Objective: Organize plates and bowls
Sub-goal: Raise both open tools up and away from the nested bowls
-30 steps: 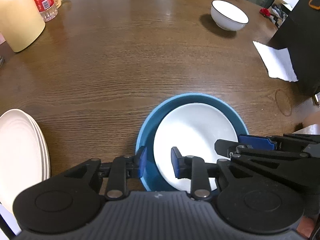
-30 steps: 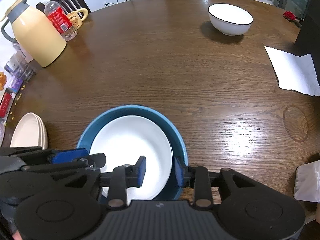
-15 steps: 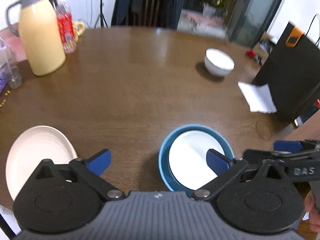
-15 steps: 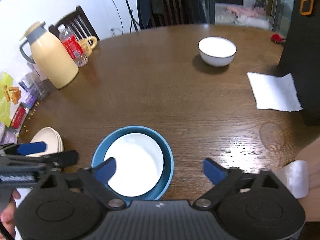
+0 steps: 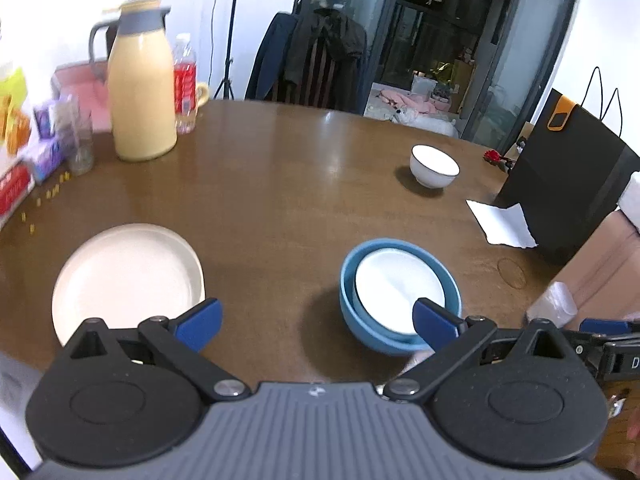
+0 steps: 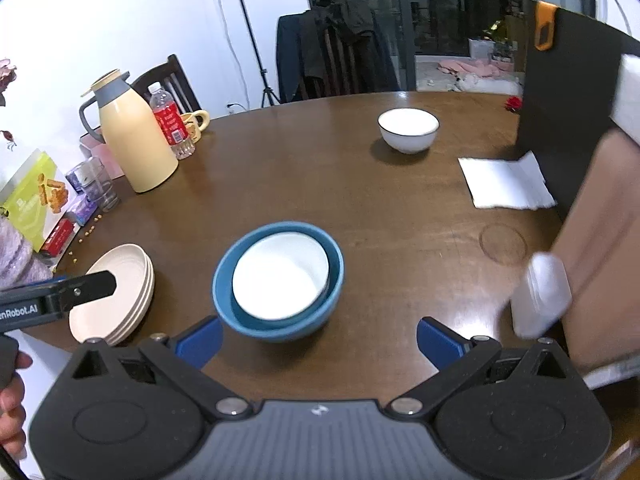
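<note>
While both grippers hang above the near edge of the round wooden table [image 6: 320,184], neither has hold of anything: the left gripper [image 5: 316,318] has its blue pads spread to full width with only bare tabletop and the bowl's near rim seen between them, and the right gripper [image 6: 318,338] is likewise spread wide, empty, clear of the dishes. Blue bowl [image 6: 224,284] sits on the table near the front edge, upright, with a white bowl [image 6: 280,280] nested inside it, slightly off-centre. Stack of cream plates [image 6: 132,280] lies to the left of the blue bowl, apart from it, close to the table edge; the count looks like three from the right wrist view. A second white bowl with a dark rim [image 6: 408,130] stands alone on the far right side of the table, well apart from the nested pair. White napkin [image 6: 504,184] lies flat at the right, beside a black bag [image 5: 568,176]. Yellow thermos jug [image 5: 140,96], a red-labelled bottle [image 5: 184,80] and a mug [image 6: 196,120] are grouped at the far left.
</note>
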Motion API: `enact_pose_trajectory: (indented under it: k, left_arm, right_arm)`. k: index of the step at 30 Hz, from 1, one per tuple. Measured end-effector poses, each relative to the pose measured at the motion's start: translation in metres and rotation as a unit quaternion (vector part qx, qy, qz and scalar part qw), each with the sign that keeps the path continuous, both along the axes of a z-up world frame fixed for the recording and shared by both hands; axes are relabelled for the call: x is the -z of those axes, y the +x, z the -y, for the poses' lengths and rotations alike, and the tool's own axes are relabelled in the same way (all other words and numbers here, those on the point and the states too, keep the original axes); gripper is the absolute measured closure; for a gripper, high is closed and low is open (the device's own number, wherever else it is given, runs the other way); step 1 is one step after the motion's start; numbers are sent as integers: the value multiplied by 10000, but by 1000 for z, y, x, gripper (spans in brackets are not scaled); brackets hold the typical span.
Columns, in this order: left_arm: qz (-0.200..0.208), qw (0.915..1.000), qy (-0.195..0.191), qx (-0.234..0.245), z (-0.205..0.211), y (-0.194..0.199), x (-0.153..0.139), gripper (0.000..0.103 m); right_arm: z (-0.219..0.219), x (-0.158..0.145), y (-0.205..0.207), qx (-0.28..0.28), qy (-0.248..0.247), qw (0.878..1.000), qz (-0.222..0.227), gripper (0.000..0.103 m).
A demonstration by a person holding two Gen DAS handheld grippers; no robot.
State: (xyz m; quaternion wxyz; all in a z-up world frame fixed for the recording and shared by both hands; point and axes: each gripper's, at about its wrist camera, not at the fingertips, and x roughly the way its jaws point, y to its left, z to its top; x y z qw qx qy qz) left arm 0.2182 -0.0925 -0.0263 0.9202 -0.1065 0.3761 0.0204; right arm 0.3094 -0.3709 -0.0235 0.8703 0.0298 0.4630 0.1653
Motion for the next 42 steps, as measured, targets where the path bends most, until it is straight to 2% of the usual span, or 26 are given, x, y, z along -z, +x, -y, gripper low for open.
enact_pose_trajectory:
  k: [4,17,34,42]
  left_arm:
    - [50,10000,5,-15,1,-8,-2,0]
    - [29,9991,233,360,13,-5,-11,0]
    - [303,9961,287,782,-31,68,-22,0]
    - [210,9936,175,1096,-47,107,-25,0]
  right_arm:
    - [5,2,-14,173,101,9998,-22,0]
    - [-3,-2,-17,289,49,9995,87,0]
    - [-42,-13,44,939,-210,9951,213,0]
    - [-47,-19,60,1347,-498,9894,204,0]
